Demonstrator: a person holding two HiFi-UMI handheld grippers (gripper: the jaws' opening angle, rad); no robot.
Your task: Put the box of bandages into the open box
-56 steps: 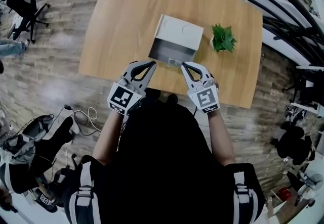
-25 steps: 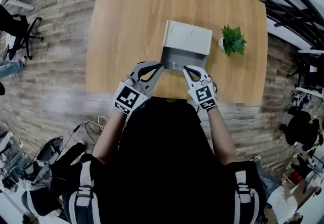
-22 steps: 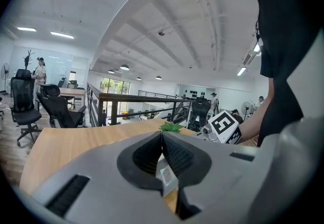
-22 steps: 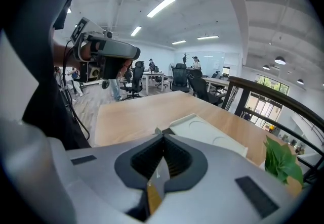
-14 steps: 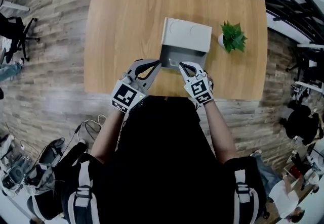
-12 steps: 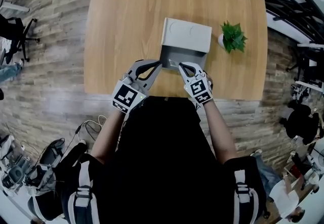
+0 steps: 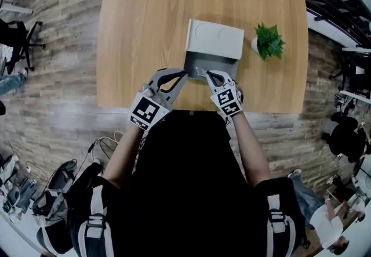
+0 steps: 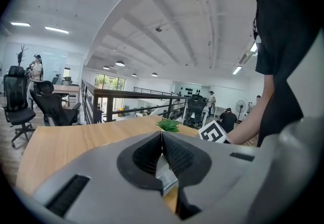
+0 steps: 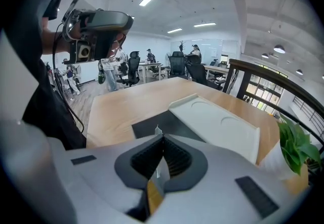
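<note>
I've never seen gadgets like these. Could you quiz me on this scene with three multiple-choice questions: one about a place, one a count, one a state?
1. Relative to the open box, where is the potted plant?
A) inside it
B) on the floor
C) on the table, to the person's right of it

2. How many hand-held tools are in use?
A) one
B) two
C) three

3. How do the right tool jaws stand?
A) closed on a thin white item
B) spread wide
C) clamped on the plant

Answers:
1 C: the head view shows the plant on the wood beside the box, on the right.
2 B: a left tool and the right tool both point at the box's near edge.
3 A: its own view shows the jaws together, with the thin white item poking past the tips.
</note>
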